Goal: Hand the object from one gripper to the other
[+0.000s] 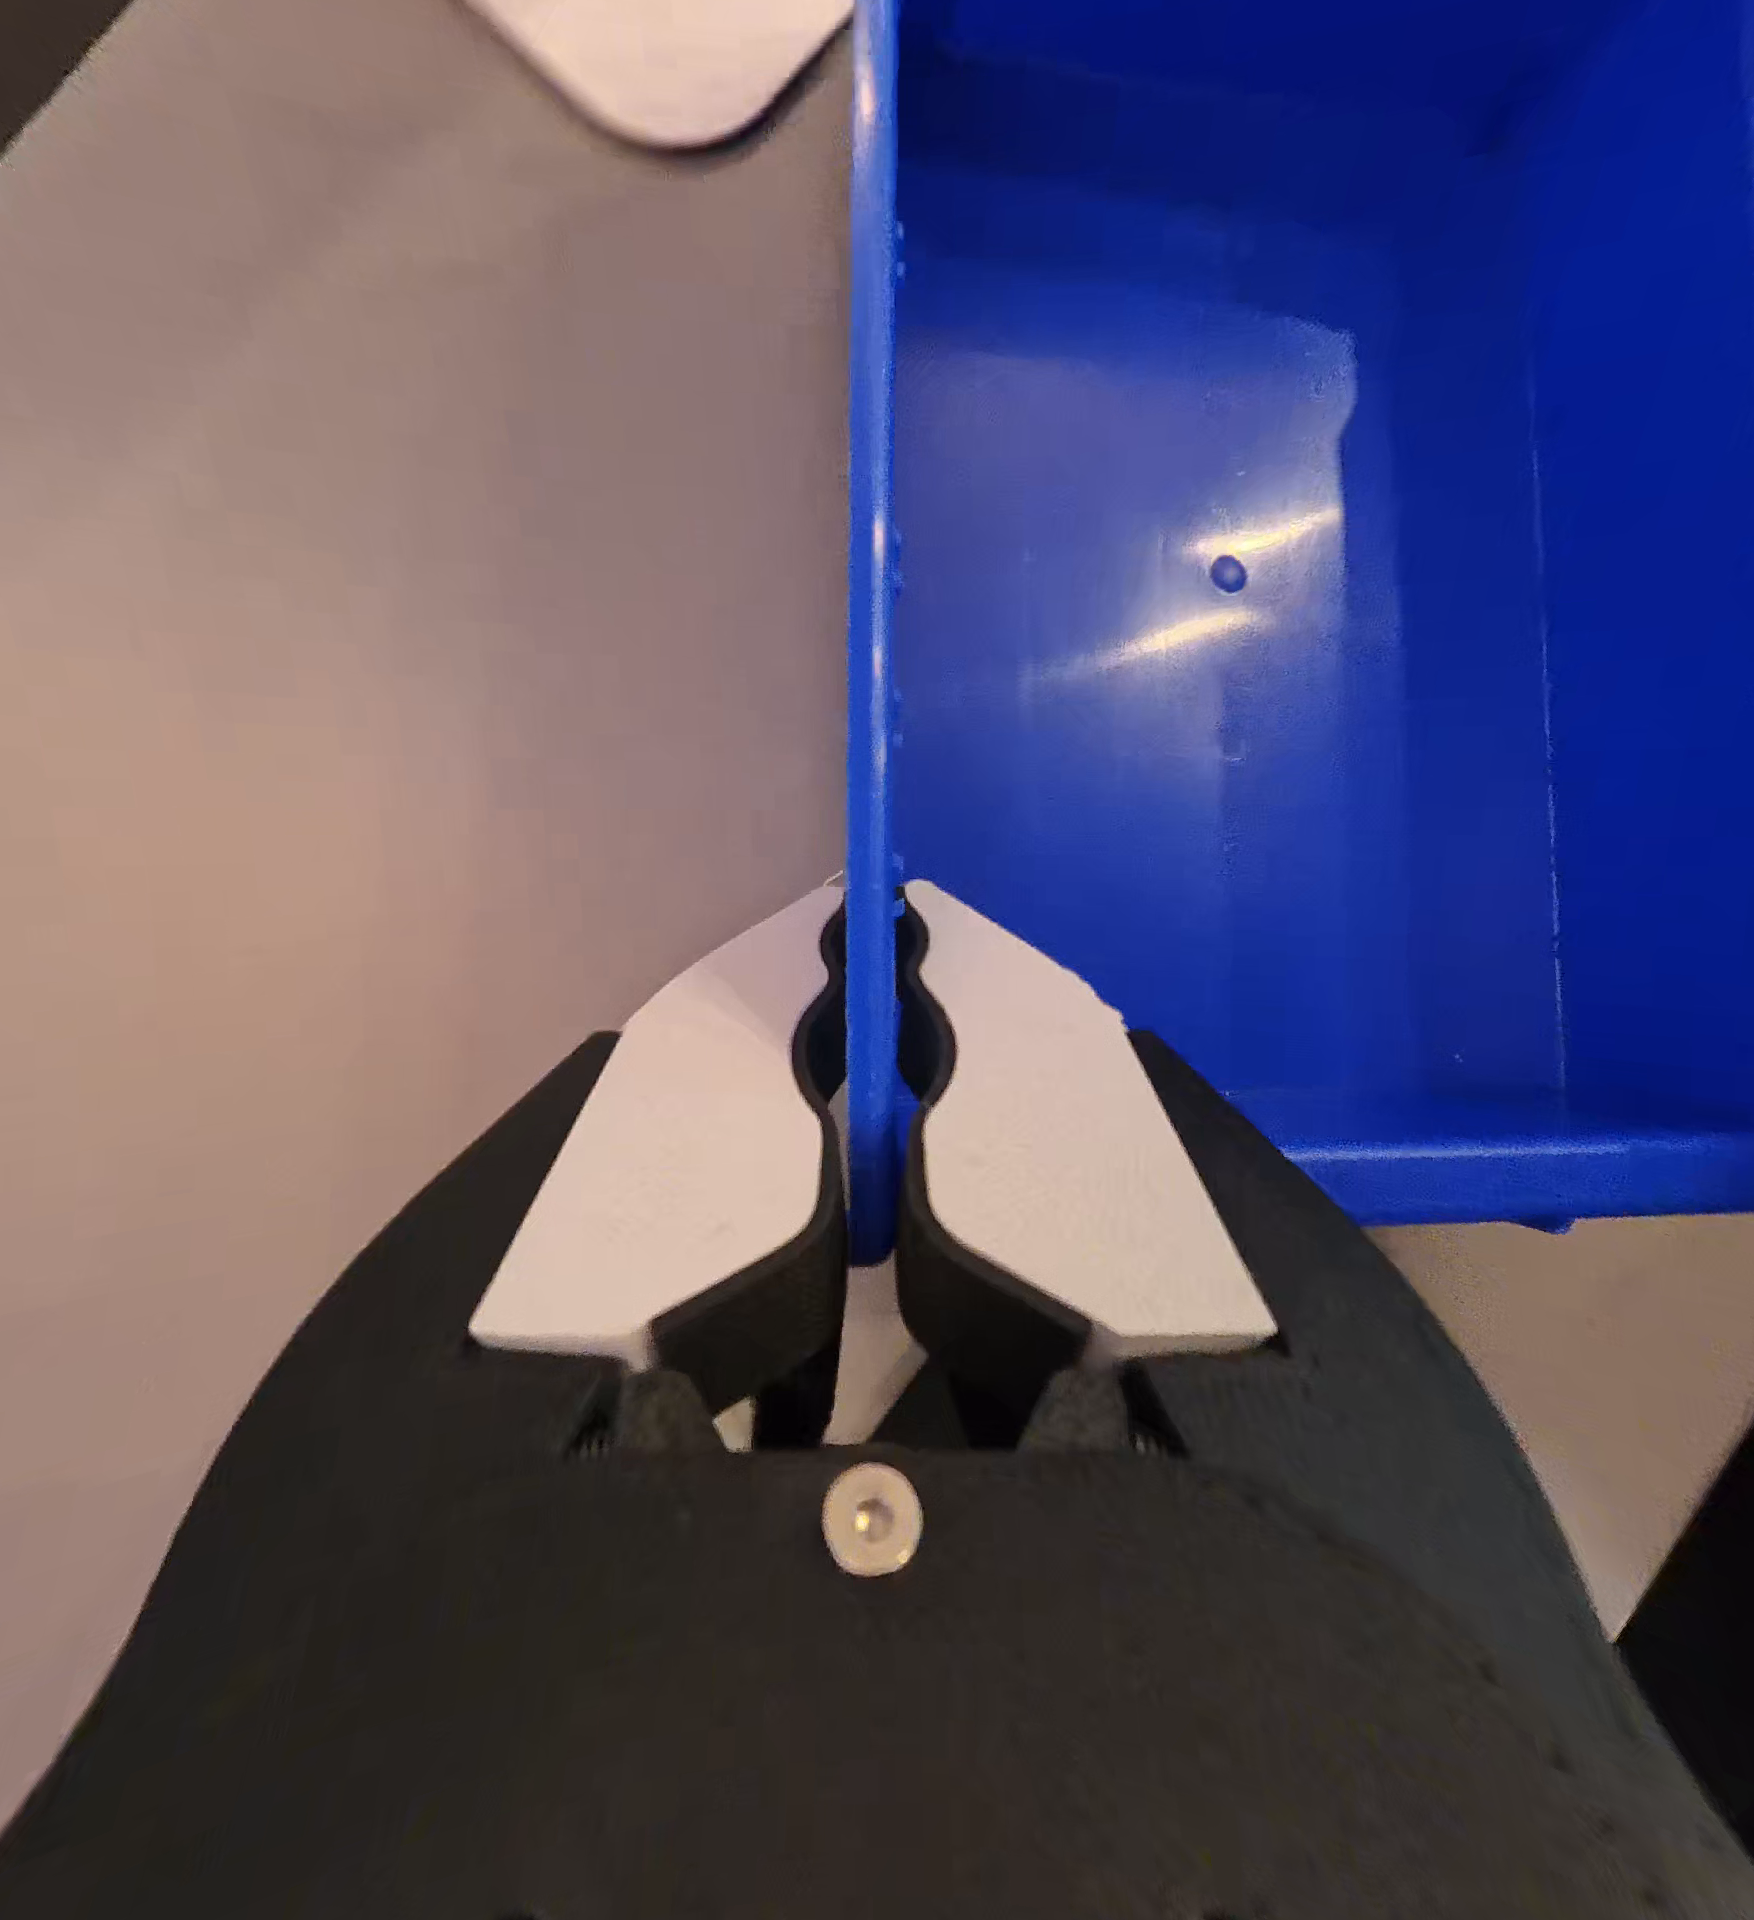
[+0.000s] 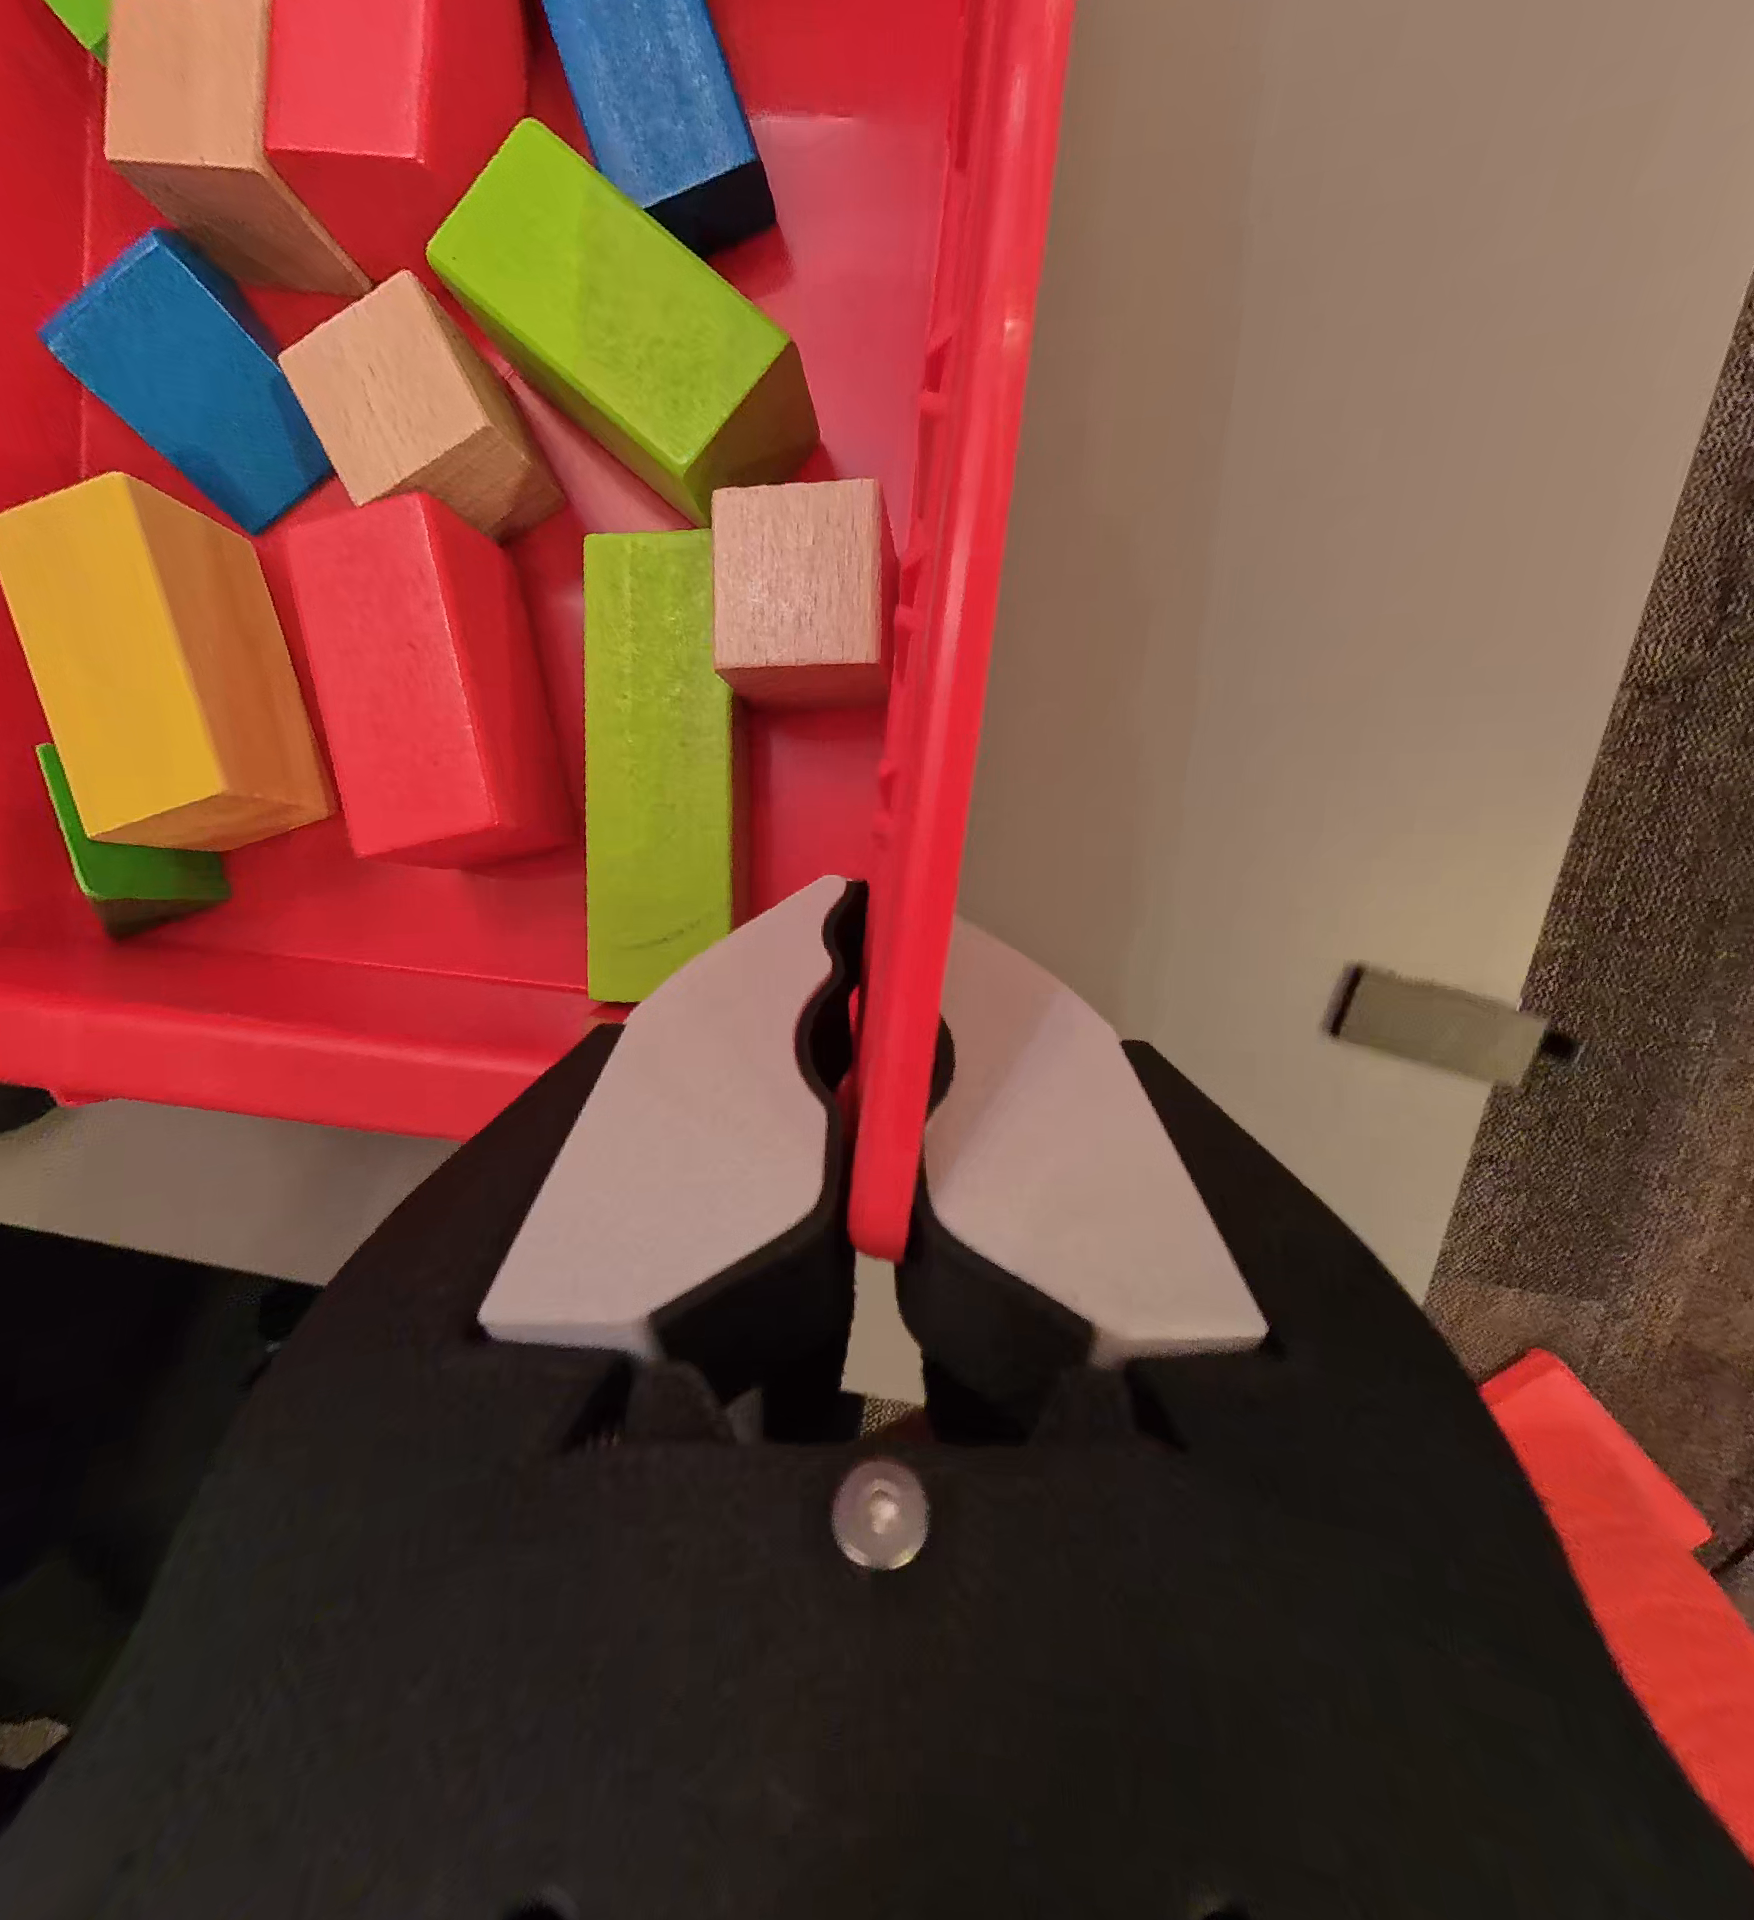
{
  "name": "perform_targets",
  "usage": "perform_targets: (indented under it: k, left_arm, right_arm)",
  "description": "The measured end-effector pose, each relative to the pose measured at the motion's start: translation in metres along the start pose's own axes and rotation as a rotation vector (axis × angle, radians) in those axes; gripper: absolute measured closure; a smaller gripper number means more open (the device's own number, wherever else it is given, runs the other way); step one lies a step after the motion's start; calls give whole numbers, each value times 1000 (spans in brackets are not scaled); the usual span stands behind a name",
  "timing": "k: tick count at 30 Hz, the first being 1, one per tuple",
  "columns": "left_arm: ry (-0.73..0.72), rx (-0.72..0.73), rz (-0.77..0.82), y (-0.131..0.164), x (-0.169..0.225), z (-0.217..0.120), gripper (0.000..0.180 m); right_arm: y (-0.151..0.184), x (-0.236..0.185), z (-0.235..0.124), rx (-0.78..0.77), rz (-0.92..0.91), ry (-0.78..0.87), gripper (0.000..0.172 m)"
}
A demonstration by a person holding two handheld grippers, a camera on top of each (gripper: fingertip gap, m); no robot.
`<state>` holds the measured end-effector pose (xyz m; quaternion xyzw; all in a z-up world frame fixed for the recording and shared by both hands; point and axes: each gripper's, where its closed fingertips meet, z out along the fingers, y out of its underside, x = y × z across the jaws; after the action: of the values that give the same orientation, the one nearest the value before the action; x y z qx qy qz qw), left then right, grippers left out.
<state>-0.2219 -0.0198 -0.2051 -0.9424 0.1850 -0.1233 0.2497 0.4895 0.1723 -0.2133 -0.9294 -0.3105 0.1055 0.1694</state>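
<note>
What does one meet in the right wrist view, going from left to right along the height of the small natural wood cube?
Yellow block → red block → long green block → natural wood cube → red bin wall → pale table → grey fabric.

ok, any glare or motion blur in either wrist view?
Left wrist view: bright streaks of glare on the blue bin's inner floor, otherwise sharp. Right wrist view: blocks crisp, but the small grey object beside the red bin is smeared; no strong glare.
</note>
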Motion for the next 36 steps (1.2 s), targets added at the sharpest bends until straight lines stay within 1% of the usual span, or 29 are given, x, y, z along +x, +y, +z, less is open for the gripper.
perform_targets:
  k: [3,7,10,16,20,26,30,33,36]
  left_arm:
    - [35,7,30,-27,28,26,175]
    - [45,29,34,-66,50,58,175]
    - [35,27,39,-93,68,84,174]
    - [16,70,9,-143,96,128,175]
    - [5,102,-16,-177,108,151,175]
    - [-18,126,-58,-232,129,187,175]
    - [-34,162,-151,-271,138,211,175]
    - [-59,209,-263,-301,137,228,174]
    - [-113,255,-374,-324,136,241,173]
  right_arm:
    - [23,-10,-7,12,24,2,171]
    - [48,-20,-19,21,41,14,171]
    - [65,-27,-27,29,49,10,171]
    - [100,-36,-40,40,66,15,171]
    - [117,-41,-44,54,79,13,171]
    - [130,-44,-47,69,82,5,171]
    - [135,-45,-46,80,84,2,171]
    - [136,-46,-45,86,79,5,171]
    - [136,-46,-45,88,74,9,171]
